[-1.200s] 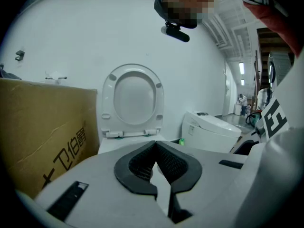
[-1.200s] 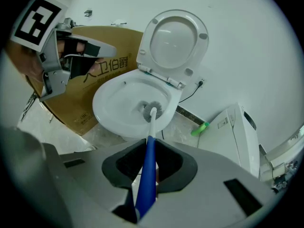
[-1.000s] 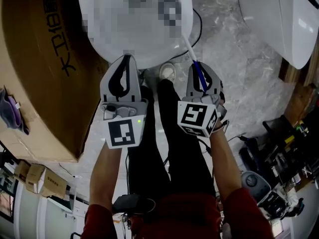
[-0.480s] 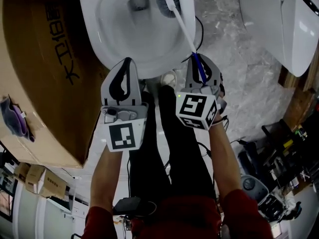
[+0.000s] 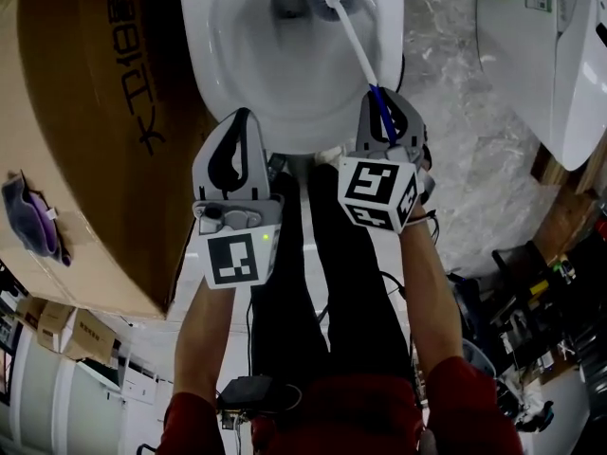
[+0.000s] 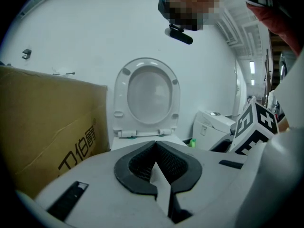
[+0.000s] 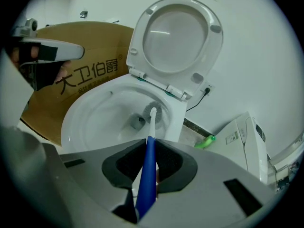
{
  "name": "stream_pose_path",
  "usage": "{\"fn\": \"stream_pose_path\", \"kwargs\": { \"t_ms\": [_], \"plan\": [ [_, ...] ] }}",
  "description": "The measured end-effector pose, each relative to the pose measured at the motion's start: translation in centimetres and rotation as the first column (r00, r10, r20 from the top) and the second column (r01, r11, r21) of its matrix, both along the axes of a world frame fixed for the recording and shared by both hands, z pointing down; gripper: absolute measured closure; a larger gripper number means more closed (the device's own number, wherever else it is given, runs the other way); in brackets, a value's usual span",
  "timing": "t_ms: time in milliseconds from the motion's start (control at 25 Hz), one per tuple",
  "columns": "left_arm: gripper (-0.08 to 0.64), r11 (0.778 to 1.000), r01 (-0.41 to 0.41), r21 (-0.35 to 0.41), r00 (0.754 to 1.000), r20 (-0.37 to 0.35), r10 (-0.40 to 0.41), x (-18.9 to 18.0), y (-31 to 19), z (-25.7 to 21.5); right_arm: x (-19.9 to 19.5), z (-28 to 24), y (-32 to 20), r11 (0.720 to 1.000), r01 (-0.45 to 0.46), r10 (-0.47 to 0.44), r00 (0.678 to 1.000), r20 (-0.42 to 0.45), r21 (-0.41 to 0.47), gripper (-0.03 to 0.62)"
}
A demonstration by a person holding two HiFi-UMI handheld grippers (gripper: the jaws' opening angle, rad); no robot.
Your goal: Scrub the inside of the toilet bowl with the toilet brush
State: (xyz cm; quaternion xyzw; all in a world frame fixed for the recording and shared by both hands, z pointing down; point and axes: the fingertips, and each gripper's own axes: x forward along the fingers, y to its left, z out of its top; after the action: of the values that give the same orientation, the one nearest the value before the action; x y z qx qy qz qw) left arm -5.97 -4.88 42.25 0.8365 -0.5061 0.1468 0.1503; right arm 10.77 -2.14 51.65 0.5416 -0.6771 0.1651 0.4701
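The right hand-held gripper (image 5: 387, 110) is clenched on the blue grip of the toilet brush (image 5: 353, 36), right of centre in the head view. The brush's white shaft slants up and left from the jaws into the toilet bowl (image 5: 220, 60) at top centre. Its dark bristle head lies low in the bowl, just beside the drain opening. In the right gripper view the blue grip runs straight between the two jaws of this hand-held gripper (image 7: 149, 142), with the toilet brush (image 7: 152, 118) reaching down into the toilet bowl (image 7: 90, 113).

The left hand-held gripper (image 5: 239, 126) hangs at the bowl's near rim. It grasps nothing: its jaws (image 6: 155, 144) meet at the tips. The toilet lid (image 7: 175, 32) stands raised.

The cardboard box (image 7: 90, 72) at the left carries black print reading "大卫伯爵". A green bottle (image 7: 205, 140) lies on the floor beside a second toilet (image 7: 247, 141), whose small label is too fine to read.
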Motion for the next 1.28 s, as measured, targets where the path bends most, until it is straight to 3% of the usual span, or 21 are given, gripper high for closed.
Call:
{"fn": "stream_pose_path", "kwargs": {
  "t_ms": [680, 1280],
  "plan": [
    [0.548, 0.997, 0.074, -0.036, 0.997, 0.005, -0.074, -4.6, -0.1, 1.1, -7.6, 1.7, -2.5, 0.994, 0.105, -0.103, 0.993, 0.056, -0.029, 0.529],
    [0.548, 0.997, 0.071, -0.041, 0.997, 0.002, -0.071, -6.2, 1.2, 1.2, -11.5, 1.7, 0.3, 0.995, 0.092, -0.085, 0.988, 0.128, -0.05, 0.529]
  ]
}}
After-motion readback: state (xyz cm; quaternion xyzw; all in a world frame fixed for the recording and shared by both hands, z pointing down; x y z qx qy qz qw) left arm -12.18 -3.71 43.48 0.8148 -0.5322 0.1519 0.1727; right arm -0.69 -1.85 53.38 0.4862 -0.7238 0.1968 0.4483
